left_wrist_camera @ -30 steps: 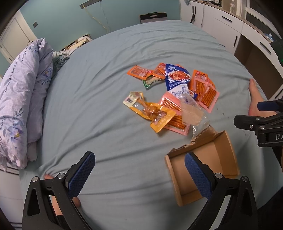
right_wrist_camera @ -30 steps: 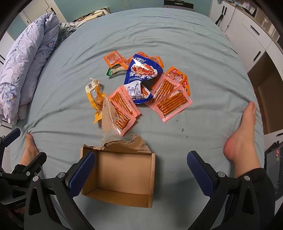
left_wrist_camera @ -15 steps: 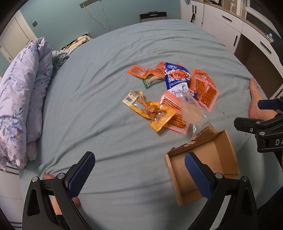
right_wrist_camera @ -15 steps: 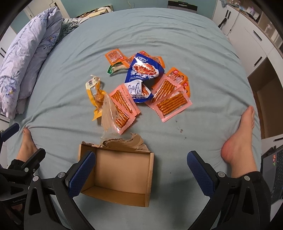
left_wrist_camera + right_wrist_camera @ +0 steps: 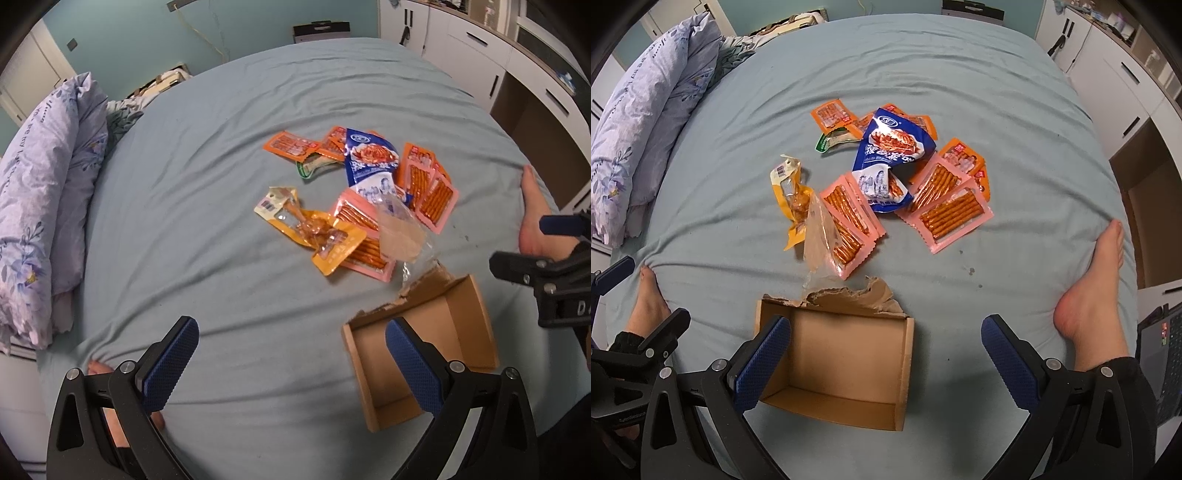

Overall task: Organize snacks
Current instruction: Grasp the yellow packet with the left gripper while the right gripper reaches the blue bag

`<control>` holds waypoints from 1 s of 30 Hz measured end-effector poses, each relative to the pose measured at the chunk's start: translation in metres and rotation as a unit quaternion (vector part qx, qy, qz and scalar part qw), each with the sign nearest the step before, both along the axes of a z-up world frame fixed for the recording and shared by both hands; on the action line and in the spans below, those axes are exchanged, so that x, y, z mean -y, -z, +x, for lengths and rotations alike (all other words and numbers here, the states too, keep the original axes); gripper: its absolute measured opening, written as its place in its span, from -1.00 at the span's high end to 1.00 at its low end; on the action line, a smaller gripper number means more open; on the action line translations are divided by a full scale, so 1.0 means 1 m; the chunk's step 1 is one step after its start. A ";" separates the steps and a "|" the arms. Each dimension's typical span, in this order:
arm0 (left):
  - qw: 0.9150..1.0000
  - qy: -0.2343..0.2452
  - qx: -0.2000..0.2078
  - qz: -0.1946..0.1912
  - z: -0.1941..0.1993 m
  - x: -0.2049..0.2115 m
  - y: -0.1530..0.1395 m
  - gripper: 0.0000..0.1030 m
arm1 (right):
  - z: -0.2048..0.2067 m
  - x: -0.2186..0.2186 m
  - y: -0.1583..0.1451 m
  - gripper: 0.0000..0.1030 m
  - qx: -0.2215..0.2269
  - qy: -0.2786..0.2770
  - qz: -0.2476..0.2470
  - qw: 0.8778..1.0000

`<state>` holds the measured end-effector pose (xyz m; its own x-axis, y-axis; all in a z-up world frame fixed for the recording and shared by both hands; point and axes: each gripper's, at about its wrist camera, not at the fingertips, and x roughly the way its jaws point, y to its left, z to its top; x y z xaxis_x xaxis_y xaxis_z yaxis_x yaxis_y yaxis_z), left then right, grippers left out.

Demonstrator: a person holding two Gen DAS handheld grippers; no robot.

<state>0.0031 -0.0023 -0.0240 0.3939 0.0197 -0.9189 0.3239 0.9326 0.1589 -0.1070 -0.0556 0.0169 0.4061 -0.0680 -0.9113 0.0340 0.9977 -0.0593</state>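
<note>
Counting 1 cardboard box (image 5: 846,354), 2 blue packets (image 5: 892,142)

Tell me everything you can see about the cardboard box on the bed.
The cardboard box is a shallow, open-topped tray of plain brown corrugated card, empty inside. Its far edge carries a ragged, torn flap that curls up toward the snack pile. It sits flat on the blue-grey bedsheet, nearest the person, below the snacks. A crinkled clear plastic wrapper reaches down to the torn flap; no snack is in the box. The right gripper hangs open above it, not touching.
</note>
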 end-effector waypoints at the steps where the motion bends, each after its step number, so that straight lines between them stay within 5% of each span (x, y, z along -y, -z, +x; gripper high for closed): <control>1: 1.000 -0.001 0.001 0.000 0.003 0.000 0.000 -1.00 | 0.001 -0.001 0.000 -1.00 0.000 0.000 -0.001 1.000; 15: 0.996 -0.073 -0.040 -0.019 0.074 -0.026 0.034 -1.00 | 0.042 0.009 -0.021 -1.00 0.036 0.045 0.007 0.998; 24: 0.985 -0.099 -0.132 -0.056 0.111 -0.031 0.083 -1.00 | 0.086 0.021 0.006 -1.00 0.007 0.045 0.018 0.999; 30: 0.975 -0.114 -0.181 -0.056 0.137 -0.011 0.129 -1.00 | 0.127 0.042 0.051 -1.00 -0.021 0.048 -0.034 0.998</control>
